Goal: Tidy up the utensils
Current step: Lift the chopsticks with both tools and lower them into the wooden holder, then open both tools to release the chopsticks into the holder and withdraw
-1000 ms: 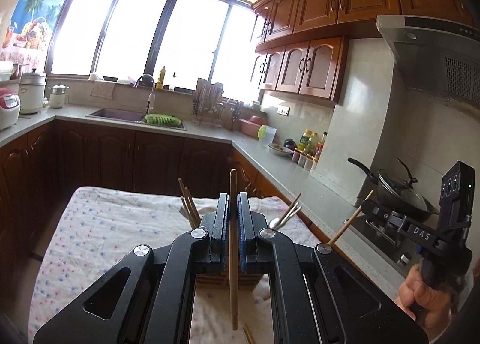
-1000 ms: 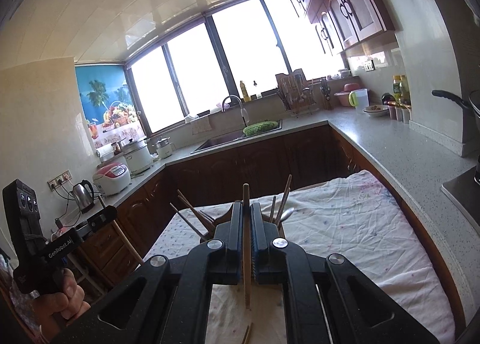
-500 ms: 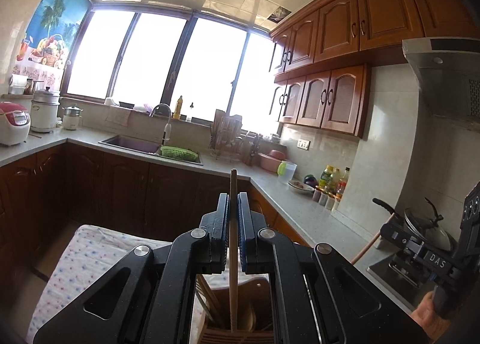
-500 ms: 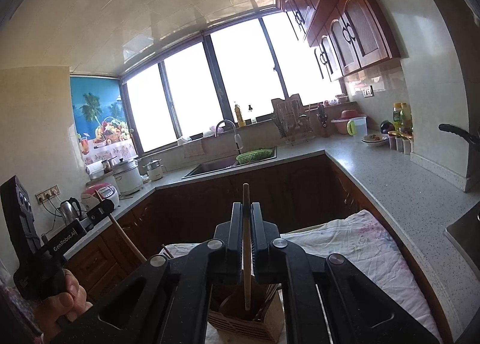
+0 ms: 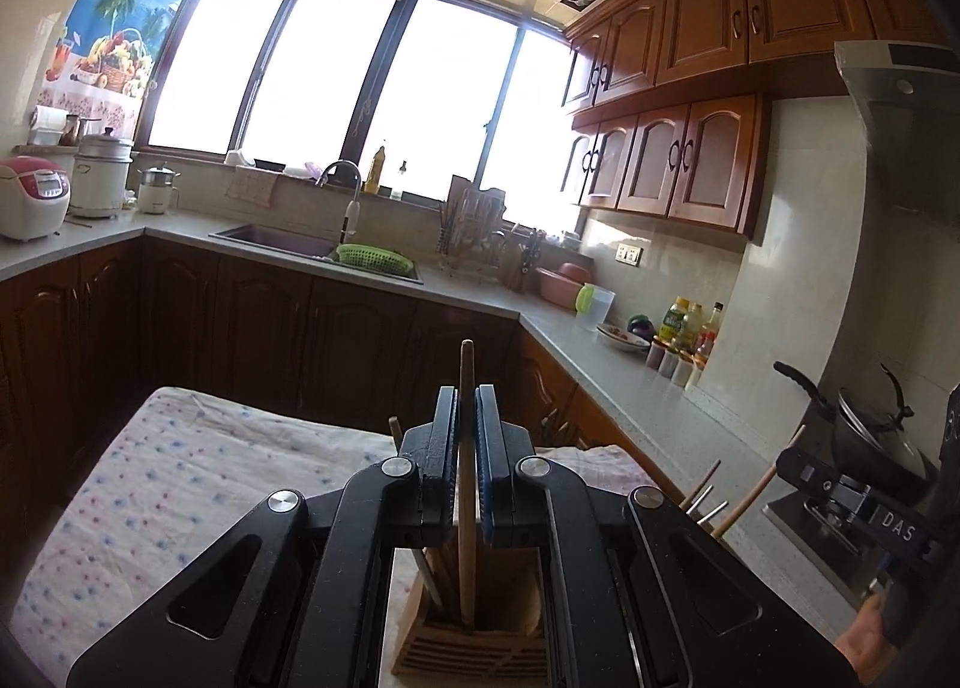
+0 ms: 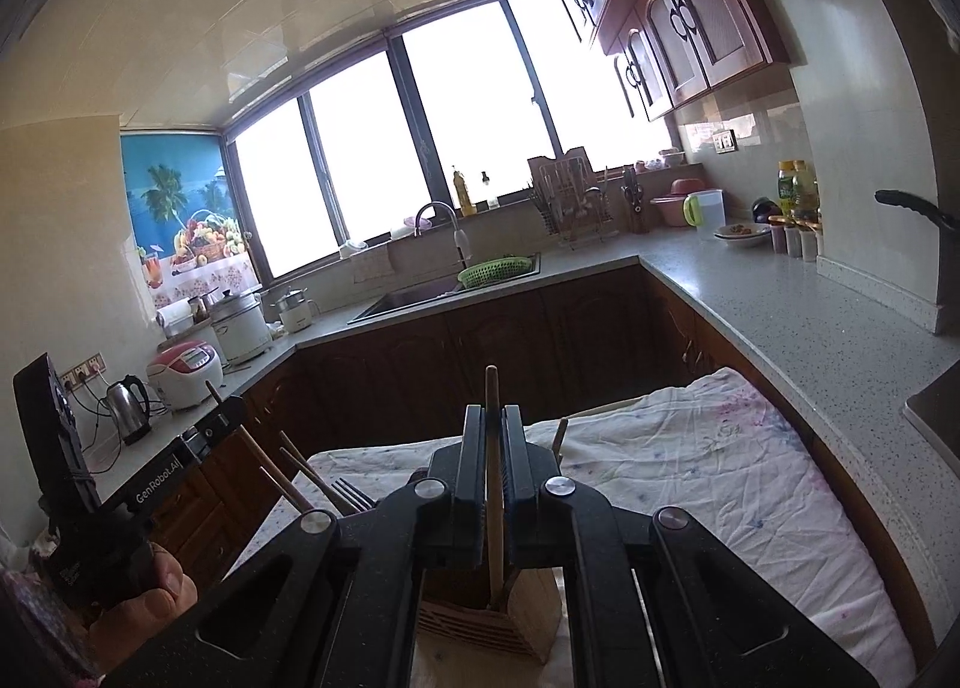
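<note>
My left gripper [image 5: 467, 397] is shut on a wooden chopstick [image 5: 466, 484] held upright, its lower end inside a wooden utensil holder [image 5: 474, 634] on the cloth-covered table [image 5: 150, 484]. My right gripper [image 6: 493, 415] is shut on another wooden chopstick [image 6: 494, 484], its lower end in the same holder [image 6: 498, 616]. Other chopsticks and a fork [image 6: 351, 493] stand in the holder. Each gripper shows in the other's view: the right one [image 5: 864, 502] at the right edge, the left one [image 6: 120, 484] at the left edge.
A grey countertop [image 5: 630, 388] with bottles, a bowl and a jug runs along the right. A wok [image 5: 870, 430] sits on the stove at the right. A sink [image 5: 288, 241] with a green basket lies under the window. Dark cabinets stand behind the table.
Both grippers rose over the holder and tilted up, then came down; both chopsticks' lower ends now sit in the holder.
</note>
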`<action>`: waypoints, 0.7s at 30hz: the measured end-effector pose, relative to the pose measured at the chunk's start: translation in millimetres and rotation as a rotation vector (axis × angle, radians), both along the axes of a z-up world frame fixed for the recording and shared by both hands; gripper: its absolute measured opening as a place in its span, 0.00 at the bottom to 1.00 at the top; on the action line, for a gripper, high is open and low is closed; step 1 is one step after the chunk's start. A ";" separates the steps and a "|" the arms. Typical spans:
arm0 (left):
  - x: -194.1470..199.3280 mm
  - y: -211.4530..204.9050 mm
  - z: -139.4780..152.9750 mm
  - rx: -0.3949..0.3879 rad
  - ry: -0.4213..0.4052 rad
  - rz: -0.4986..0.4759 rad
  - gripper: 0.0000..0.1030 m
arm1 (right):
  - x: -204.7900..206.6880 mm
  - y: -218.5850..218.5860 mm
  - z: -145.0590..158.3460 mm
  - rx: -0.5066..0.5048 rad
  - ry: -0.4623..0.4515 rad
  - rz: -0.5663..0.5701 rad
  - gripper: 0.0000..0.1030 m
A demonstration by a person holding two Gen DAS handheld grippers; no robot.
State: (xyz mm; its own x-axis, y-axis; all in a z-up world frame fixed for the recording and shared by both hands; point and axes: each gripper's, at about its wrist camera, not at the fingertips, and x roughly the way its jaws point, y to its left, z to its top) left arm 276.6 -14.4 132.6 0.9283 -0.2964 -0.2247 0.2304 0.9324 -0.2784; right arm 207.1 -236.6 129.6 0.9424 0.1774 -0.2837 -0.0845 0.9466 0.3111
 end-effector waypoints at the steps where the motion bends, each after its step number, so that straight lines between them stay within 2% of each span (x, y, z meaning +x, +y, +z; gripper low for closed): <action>1: -0.3 0.2 -4.9 0.002 0.012 0.000 0.04 | 0.8 0.1 -3.3 -0.002 0.008 -0.001 0.04; 11: -0.4 -3.7 -35.1 0.016 0.114 -0.016 0.05 | 14.0 3.9 -35.9 -0.016 0.097 0.007 0.04; 21: -1.2 -4.7 -38.0 0.026 0.115 -0.013 0.06 | 14.5 5.6 -36.9 -0.032 0.094 -0.004 0.05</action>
State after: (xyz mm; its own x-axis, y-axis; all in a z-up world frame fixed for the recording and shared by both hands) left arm 275.4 -19.1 94.5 0.8920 -0.3010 -0.3371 0.2104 0.9367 -0.2798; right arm 221.6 -231.0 92.7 0.9119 0.1628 -0.3767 -0.0523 0.9566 0.2867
